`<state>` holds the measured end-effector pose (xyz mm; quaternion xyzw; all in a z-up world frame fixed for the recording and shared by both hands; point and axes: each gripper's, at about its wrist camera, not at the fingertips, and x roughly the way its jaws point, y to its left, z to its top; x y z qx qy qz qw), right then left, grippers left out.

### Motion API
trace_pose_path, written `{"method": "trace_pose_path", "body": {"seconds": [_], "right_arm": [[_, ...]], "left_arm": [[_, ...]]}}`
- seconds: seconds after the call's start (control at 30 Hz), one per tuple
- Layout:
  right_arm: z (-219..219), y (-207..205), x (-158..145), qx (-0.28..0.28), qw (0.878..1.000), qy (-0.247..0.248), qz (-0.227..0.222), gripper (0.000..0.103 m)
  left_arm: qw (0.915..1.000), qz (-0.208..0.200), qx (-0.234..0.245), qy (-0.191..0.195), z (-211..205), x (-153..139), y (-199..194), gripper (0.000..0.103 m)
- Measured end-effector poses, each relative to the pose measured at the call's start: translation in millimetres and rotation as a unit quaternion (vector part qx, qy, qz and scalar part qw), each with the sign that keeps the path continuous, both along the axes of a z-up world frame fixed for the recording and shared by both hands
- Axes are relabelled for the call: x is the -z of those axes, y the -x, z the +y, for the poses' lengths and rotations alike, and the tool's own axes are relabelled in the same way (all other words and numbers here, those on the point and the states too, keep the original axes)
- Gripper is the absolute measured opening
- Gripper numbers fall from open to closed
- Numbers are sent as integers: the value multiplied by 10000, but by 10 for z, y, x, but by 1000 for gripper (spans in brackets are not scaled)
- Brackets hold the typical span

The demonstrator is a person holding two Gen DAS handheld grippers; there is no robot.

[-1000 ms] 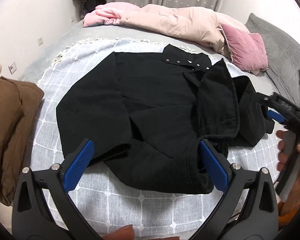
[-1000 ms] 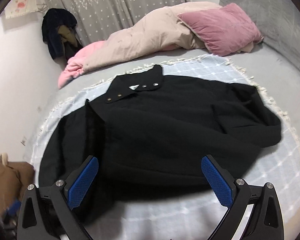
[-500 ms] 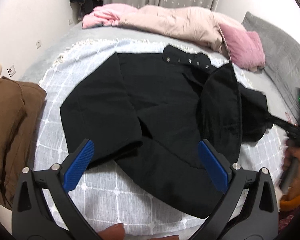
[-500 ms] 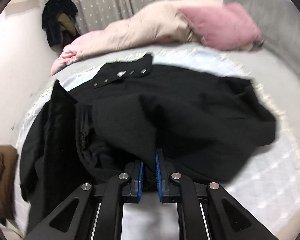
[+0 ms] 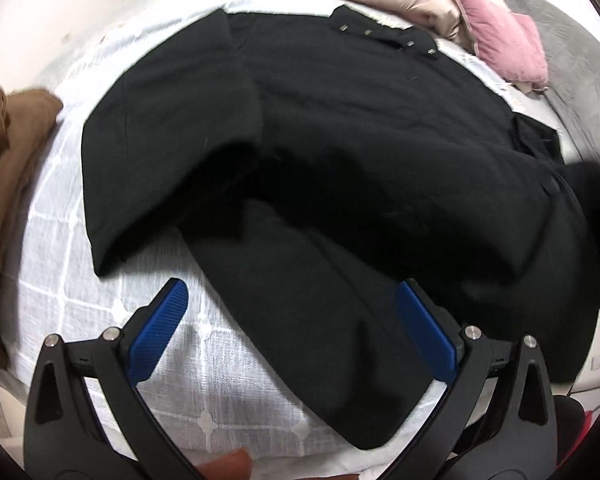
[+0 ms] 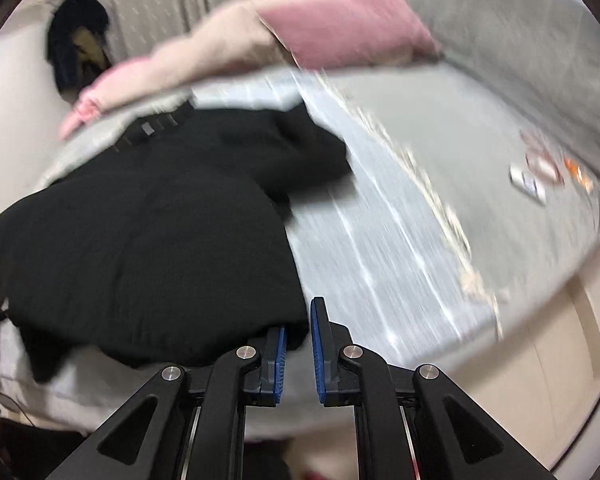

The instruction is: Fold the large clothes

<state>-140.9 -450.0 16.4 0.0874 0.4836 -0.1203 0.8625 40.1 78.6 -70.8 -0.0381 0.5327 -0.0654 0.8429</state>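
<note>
Grey bed [image 6: 440, 128], checked white throw [image 5: 100, 280] spread on top as a folding surface. Black jacket [image 5: 360, 140] flat on throw, collar snaps toward pink pillow [image 5: 504, 52], near flap angled across lower front, likely first fold underway. Brown garment [image 5: 4, 168] parked at left edge, out of the way. Left gripper [image 5: 292, 320] fingers spread wide, nothing between, poised over lower hem, probably lining up a pinch. Right gripper [image 6: 298, 344] pads nearly together, clamped on black cloth at right edge, probably to drag that side over; view blurred
</note>
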Motion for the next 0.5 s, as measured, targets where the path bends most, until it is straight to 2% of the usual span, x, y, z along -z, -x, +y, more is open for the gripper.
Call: {"method": "trace_pose_path", "body": {"seconds": [0.07, 0.1, 0.17, 0.27, 0.4, 0.5], "right_arm": [[-188, 98, 262, 0, 9978, -565, 343, 26], [-271, 181, 348, 24, 9955, -848, 420, 29], [-374, 315, 428, -1, 9923, -1158, 443, 41], [-362, 425, 409, -269, 9892, -1377, 415, 48], [-200, 598, 273, -787, 9830, -1630, 303, 49], [-73, 768, 194, -1159, 9748, -1905, 113, 51]], "left_arm": [[9997, 228, -95, 26, 44, 194, -21, 103], [9994, 336, -101, 62, 33, 250, -13, 103], [9961, 802, -68, 351, 55, 510, -34, 103], [9984, 504, -27, 246, 24, 528, 30, 103], [9993, 291, -47, 215, 18, 521, 115, 103], [9979, 533, 80, 352, 5, 505, 179, 103]]}}
